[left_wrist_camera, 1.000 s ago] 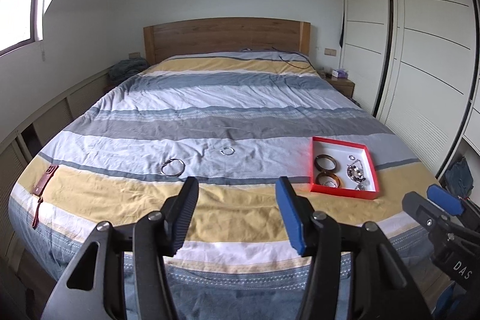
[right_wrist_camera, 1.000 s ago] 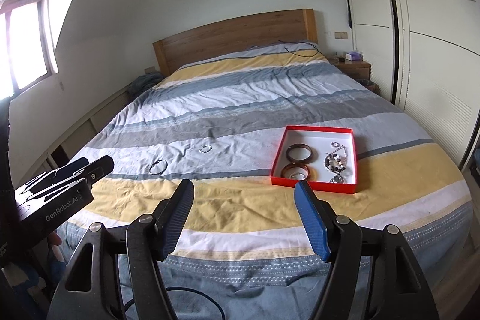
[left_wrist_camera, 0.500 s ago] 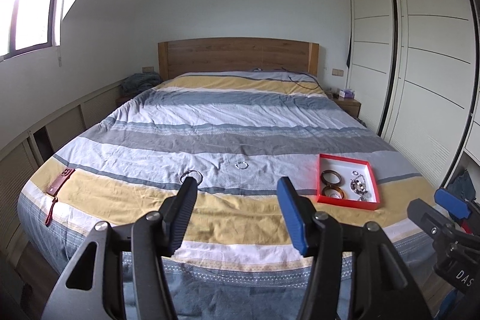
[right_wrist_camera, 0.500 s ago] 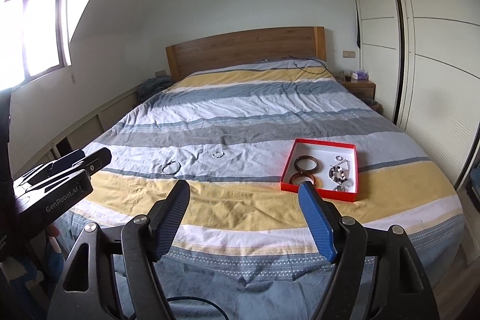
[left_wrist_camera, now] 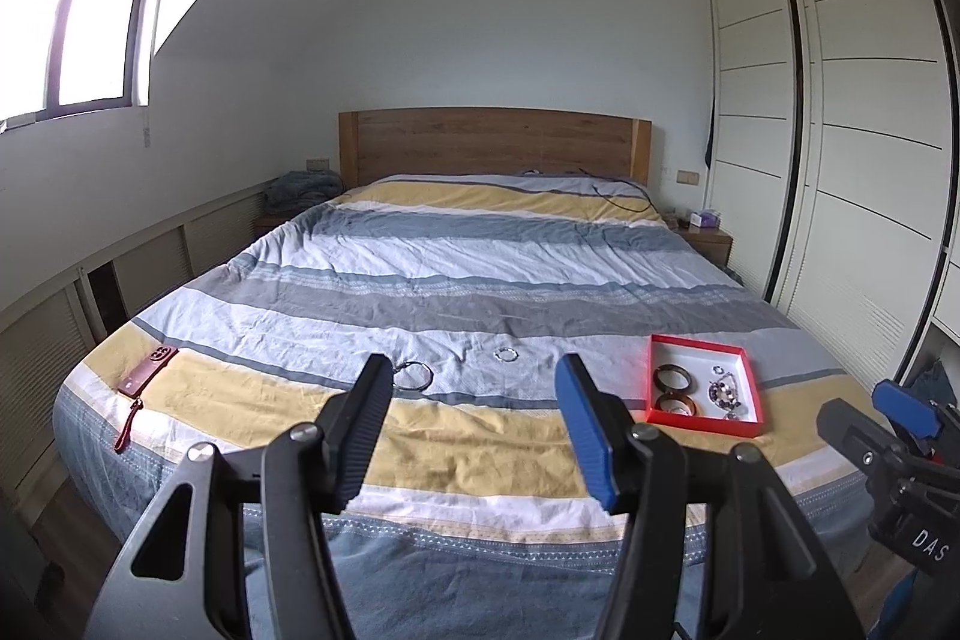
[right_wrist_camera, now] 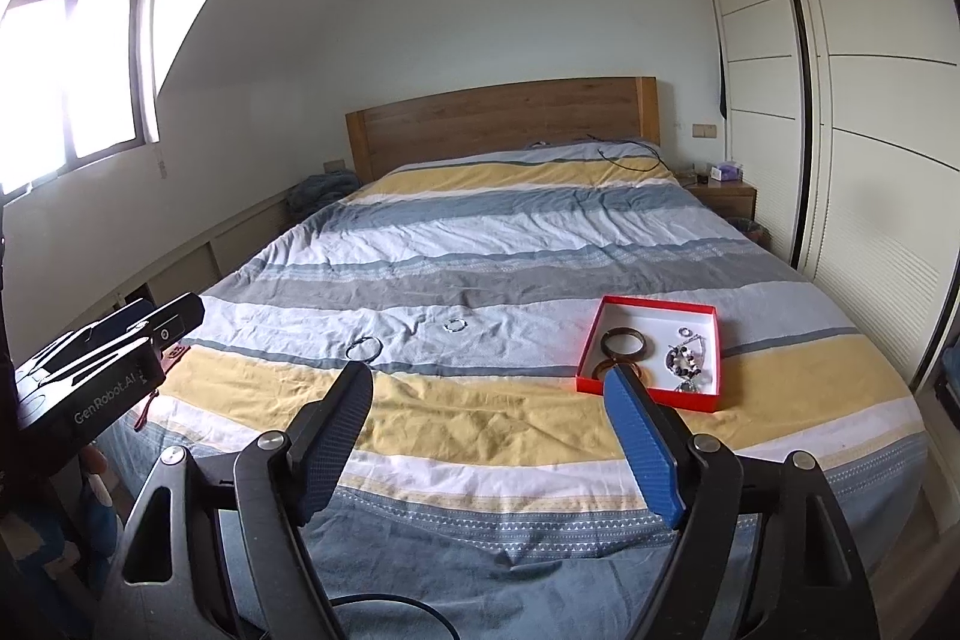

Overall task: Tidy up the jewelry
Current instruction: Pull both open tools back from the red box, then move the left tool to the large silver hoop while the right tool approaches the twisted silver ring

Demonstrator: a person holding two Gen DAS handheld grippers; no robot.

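Note:
A red-rimmed white tray (left_wrist_camera: pixel 741 353) (right_wrist_camera: pixel 714 321) lies on the bed's near right and holds two brown bangles (left_wrist_camera: pixel 672 377) (right_wrist_camera: pixel 624 341) and a beaded piece (left_wrist_camera: pixel 723 391) (right_wrist_camera: pixel 685 359). A thin hoop bracelet (left_wrist_camera: pixel 413 375) (right_wrist_camera: pixel 363 348) and a small silver ring (left_wrist_camera: pixel 505 354) (right_wrist_camera: pixel 454 324) lie loose on the striped bedspread, left of the tray. My left gripper (left_wrist_camera: pixel 474 430) is open and empty before the bed's foot. My right gripper (right_wrist_camera: pixel 492 445) is open and empty, also short of the bed.
A brown leather strap case (left_wrist_camera: pixel 147 379) lies at the bed's near left corner. A black cable (right_wrist_camera: pixel 630 157) lies near the wooden headboard (left_wrist_camera: pixel 495 142). Wardrobe doors (left_wrist_camera: pixel 840 160) line the right wall. A nightstand (right_wrist_camera: pixel 723 196) stands beside the headboard.
Both grippers have pulled back and tilted up from the bed, so the jewelry and tray look farther away. Both stay open and empty.

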